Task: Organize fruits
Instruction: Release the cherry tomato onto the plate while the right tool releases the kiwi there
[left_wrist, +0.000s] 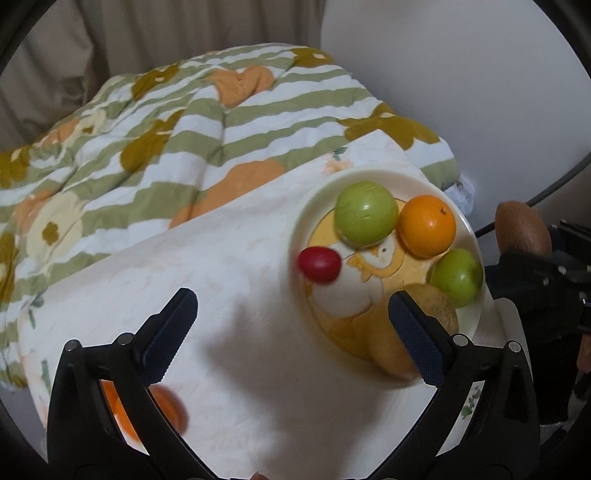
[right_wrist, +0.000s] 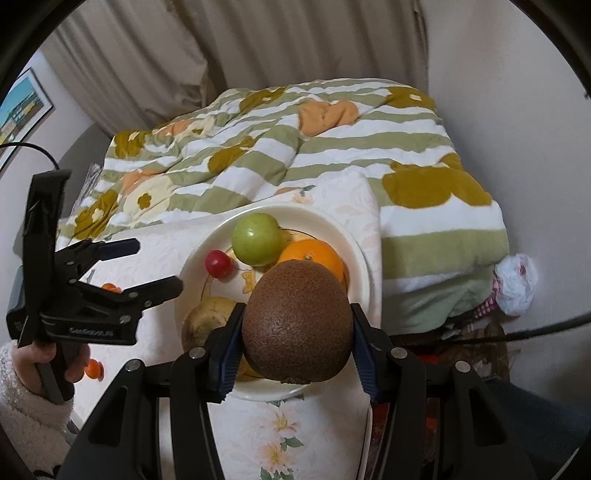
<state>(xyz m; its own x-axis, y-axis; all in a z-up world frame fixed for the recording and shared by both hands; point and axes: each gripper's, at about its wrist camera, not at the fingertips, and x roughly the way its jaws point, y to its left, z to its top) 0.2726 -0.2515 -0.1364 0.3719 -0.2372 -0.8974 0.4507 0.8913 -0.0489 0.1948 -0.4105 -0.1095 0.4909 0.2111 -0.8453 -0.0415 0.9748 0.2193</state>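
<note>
Right gripper (right_wrist: 297, 341) fingers clamped on kiwi (right_wrist: 297, 320), held above plate (right_wrist: 325, 223) at its 5 o'clock edge. Left gripper (left_wrist: 291, 325) fingers spread wide, holding nothing. Plate holds green apple (right_wrist: 256, 239), orange (right_wrist: 314, 256), red tomato (right_wrist: 218, 262), pale fruit (right_wrist: 207, 319).

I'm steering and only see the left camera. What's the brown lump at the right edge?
Observer: A kiwi, gripped in the right claw.
Operator: Is it lying on the plate?
Observer: No. It sits between the claw's fingers, in front of the plate's near side.
Operator: Anything else I can't see?
Observer: A framed picture hangs on the wall, far left.
</note>
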